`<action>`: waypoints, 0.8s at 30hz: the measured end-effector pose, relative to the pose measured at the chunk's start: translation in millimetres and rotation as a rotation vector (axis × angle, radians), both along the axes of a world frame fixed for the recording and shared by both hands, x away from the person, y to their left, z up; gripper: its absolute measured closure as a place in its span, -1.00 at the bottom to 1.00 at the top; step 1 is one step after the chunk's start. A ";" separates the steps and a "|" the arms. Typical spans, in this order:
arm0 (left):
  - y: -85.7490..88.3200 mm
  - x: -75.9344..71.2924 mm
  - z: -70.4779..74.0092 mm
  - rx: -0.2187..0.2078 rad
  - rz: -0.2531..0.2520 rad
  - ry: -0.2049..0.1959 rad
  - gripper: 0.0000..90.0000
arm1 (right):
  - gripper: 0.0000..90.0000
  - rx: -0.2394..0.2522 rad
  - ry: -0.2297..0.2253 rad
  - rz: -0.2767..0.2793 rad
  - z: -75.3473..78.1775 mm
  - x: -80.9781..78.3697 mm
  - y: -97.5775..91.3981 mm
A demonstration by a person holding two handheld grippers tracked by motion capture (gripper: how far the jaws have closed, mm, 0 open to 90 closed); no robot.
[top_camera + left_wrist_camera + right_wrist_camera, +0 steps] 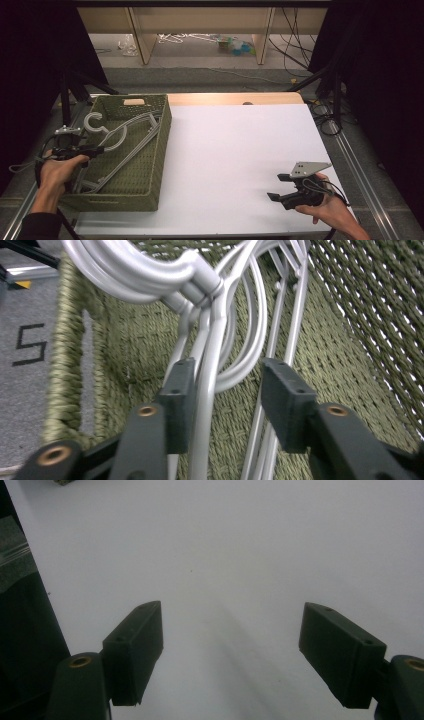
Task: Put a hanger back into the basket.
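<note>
The left gripper point(225, 390) has its two black jaws parted, and the thin neck of a silver-grey plastic clothes hanger point(207, 365) runs up between them. The rod lies against the left pad, while the right pad stands clear of it, so nothing is clamped. The hanger's rounded hook point(95, 122) curls just beyond the jaws, and its arms slope down among more hangers of the same kind inside the olive-green woven basket point(161, 150). That basket sits at the left edge of the white tabletop point(240, 150), and the person's left hand point(57, 172) holds the gripper over its near left corner.

Well apart, near the table's front right corner, the right gripper point(281, 187) rests low over bare white surface in the person's right hand point(327, 210), jaws spread wide with nothing between them.
</note>
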State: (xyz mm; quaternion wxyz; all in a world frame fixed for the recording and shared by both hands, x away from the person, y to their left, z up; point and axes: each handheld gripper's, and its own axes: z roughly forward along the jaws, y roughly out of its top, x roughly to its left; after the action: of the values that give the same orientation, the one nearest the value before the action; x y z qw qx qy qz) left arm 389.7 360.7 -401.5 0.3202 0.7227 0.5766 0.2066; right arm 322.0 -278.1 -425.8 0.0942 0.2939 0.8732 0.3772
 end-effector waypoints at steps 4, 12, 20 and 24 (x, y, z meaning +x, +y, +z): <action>-3.1 -2.5 8.1 0.017 0.020 -0.042 0.02 | -0.42 0.004 -0.002 -0.002 0.4 0.0 -0.1; -17.3 -10.9 21.7 -0.006 0.022 -0.120 -0.22 | -0.43 0.008 -0.006 -0.007 0.8 0.2 -0.7; -35.7 -23.7 32.6 -0.086 -0.024 -0.195 -0.35 | -0.44 0.016 -0.012 -0.012 0.7 0.5 -0.7; -51.1 -32.6 44.4 -0.086 -0.072 -0.230 -0.40 | -0.44 0.017 -0.014 -0.016 1.1 0.3 -0.6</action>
State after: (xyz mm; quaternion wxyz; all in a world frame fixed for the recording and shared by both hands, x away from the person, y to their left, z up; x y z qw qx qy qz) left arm 357.1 309.6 -357.1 0.4222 0.6999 0.5183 0.2514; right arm 322.2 -278.7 -424.7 0.1006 0.2991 0.8669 0.3860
